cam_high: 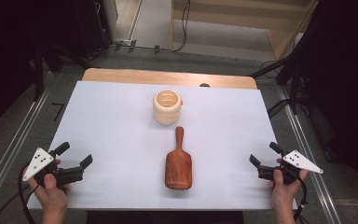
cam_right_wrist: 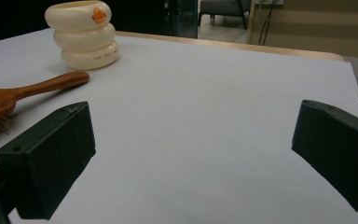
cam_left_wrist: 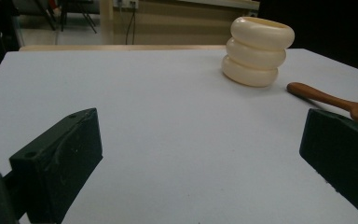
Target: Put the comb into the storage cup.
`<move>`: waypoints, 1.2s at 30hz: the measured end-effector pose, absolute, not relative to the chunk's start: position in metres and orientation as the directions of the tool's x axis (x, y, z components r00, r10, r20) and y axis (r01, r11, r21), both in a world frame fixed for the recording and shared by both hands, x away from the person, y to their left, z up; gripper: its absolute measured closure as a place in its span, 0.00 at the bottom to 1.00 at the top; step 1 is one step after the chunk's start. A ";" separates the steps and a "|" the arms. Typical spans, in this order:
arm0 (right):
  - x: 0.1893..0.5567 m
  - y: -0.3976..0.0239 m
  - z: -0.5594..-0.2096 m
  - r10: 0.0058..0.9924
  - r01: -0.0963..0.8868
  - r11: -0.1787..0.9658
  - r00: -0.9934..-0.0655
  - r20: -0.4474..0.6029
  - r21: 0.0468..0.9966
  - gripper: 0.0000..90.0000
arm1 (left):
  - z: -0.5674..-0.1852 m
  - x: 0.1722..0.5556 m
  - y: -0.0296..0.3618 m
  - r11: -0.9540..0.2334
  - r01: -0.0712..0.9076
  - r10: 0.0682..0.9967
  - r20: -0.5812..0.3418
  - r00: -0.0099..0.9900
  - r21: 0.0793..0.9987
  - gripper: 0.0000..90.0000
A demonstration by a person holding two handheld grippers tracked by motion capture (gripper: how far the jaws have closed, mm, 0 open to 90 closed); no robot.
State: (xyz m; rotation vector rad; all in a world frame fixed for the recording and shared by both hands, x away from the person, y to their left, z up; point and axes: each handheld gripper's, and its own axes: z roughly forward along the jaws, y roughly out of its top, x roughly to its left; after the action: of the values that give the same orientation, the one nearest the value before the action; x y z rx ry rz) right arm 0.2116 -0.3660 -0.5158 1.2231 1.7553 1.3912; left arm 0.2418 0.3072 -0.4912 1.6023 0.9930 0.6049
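Both claws wide apart, hairbrush (cam_high: 178, 164) btwn, cup (cam_high: 167, 107) behind.

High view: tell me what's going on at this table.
A person holds a gripper in each hand at the near edge of the white table. The left gripper and the right gripper both have their jaws wide open with nothing between them. A wooden hairbrush lies untouched in the middle, bristles down, handle pointing at a cream ringed cup standing upright behind it.
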 end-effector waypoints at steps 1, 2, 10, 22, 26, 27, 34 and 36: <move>0.212 -0.366 -0.516 0.905 0.301 0.042 -0.415 0.091 0.953 0.00 | -0.491 0.242 0.307 -0.046 0.288 0.848 -0.115 0.517 0.957 0.00; 0.212 -0.365 -0.515 0.904 0.302 0.048 -0.418 0.087 0.952 0.00 | -0.491 0.242 0.307 -0.049 0.289 0.848 -0.113 0.518 0.956 0.00; 0.213 -0.360 -0.511 0.900 0.307 0.083 -0.432 0.062 0.948 0.00 | -0.492 0.242 0.306 -0.051 0.289 0.846 -0.113 0.522 0.956 0.00; 0.221 -0.343 -0.478 0.886 0.348 0.070 -0.452 0.102 0.935 0.06 | -0.492 0.242 0.305 -0.066 0.293 0.843 -0.104 0.528 0.954 0.00; 0.224 -0.338 -0.472 0.878 0.359 0.088 -0.469 0.098 0.929 0.06 | -0.492 0.242 0.304 -0.067 0.294 0.842 -0.105 0.529 0.953 0.00; 0.226 -0.334 -0.467 0.871 0.360 0.107 -0.483 0.087 0.927 0.06 | -0.492 0.242 0.304 -0.069 0.293 0.841 -0.102 0.531 0.954 0.00; 0.236 -0.324 -0.454 0.852 0.352 0.135 -0.518 0.073 0.926 0.06 | -0.492 0.242 0.303 -0.078 0.293 0.841 -0.095 0.532 0.953 0.00; 0.240 -0.322 -0.451 0.850 0.353 0.139 -0.522 0.071 0.925 0.06 | -0.492 0.242 0.303 -0.077 0.292 0.841 -0.095 0.533 0.953 0.00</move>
State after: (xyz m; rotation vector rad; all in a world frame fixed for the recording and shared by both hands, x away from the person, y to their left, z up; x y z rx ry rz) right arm 0.2404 -0.3219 -0.4508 1.1494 1.9445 1.3704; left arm 0.2419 0.3035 -0.4916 1.6367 0.9771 0.6027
